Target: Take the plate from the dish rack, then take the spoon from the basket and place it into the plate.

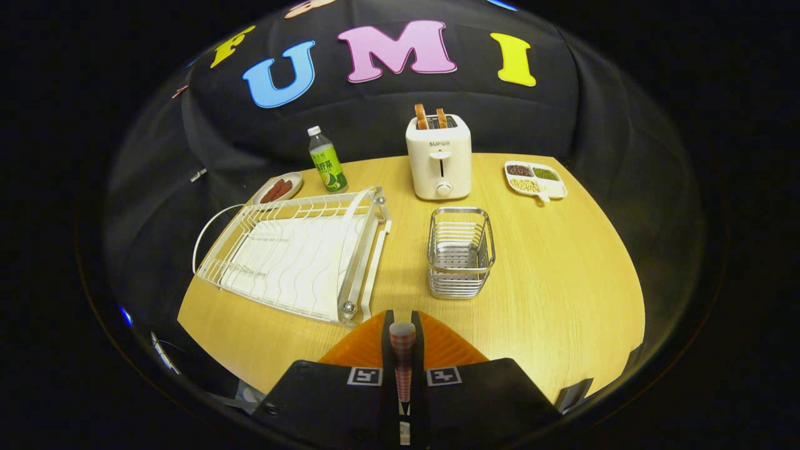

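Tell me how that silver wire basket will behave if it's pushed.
The silver wire basket is open mesh and looks empty, so probably light. On the smooth wooden table it would likely slide rather than tip, given its broad base. Its metal wires look stiff. The gripper, shut on a red-checked spoon, sits short of it.

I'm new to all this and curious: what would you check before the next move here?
1. Plate out of rack: ok, it lies under the fingers.
2. Spoon out of basket: ok.
3. Gripper shut on spoon: ok, both fingers press its handle.
4. Spoon over plate: ok.
5. Spoon's bowl end touching plate: cannot tell, hidden.
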`<action>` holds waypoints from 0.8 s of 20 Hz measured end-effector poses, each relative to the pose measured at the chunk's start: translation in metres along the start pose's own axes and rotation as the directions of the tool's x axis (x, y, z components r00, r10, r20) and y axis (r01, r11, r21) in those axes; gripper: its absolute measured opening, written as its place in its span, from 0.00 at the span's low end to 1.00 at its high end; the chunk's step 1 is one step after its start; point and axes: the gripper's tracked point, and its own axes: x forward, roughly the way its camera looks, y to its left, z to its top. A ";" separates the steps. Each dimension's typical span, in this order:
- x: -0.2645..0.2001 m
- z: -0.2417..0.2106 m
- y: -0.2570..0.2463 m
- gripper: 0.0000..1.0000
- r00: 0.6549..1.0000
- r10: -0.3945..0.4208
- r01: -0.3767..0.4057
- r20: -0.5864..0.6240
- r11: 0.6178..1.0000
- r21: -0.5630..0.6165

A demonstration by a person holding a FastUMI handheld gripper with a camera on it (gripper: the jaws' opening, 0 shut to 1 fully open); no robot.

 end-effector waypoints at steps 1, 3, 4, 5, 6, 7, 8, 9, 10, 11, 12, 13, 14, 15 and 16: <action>0.003 -0.001 0.001 0.11 1.000 0.001 -0.001 -0.003 1.000 0.002; 0.009 -0.005 0.001 0.11 1.000 -0.003 0.003 -0.014 1.000 -0.012; 0.013 -0.010 0.002 0.11 1.000 -0.005 0.005 -0.019 1.000 -0.021; 0.015 -0.011 0.001 0.12 1.000 -0.009 0.009 -0.024 1.000 -0.029; 0.018 -0.012 0.000 0.12 0.999 -0.021 0.020 -0.025 0.999 -0.033; 0.019 -0.014 -0.001 0.12 0.999 -0.022 0.021 -0.032 0.999 -0.029; 0.019 -0.018 0.001 0.12 0.999 -0.015 0.014 -0.042 1.000 -0.020; 0.020 -0.021 0.002 0.13 0.999 -0.012 0.011 -0.051 1.000 -0.014; 0.021 -0.023 0.001 0.14 0.998 -0.015 0.014 -0.057 1.000 -0.014; 0.021 -0.025 0.000 0.14 0.998 -0.020 0.020 -0.056 1.000 -0.017; 0.022 -0.027 -0.001 0.14 0.998 -0.022 0.021 -0.060 1.000 -0.018; 0.023 -0.030 -0.003 0.14 0.997 -0.024 0.023 -0.069 1.000 -0.013; 0.023 -0.032 -0.003 0.15 0.997 -0.023 0.023 -0.075 1.000 -0.001; 0.023 -0.032 -0.004 0.15 0.997 -0.022 0.023 -0.080 1.000 0.011; 0.022 -0.031 -0.004 0.17 0.997 -0.020 0.022 -0.079 0.999 0.023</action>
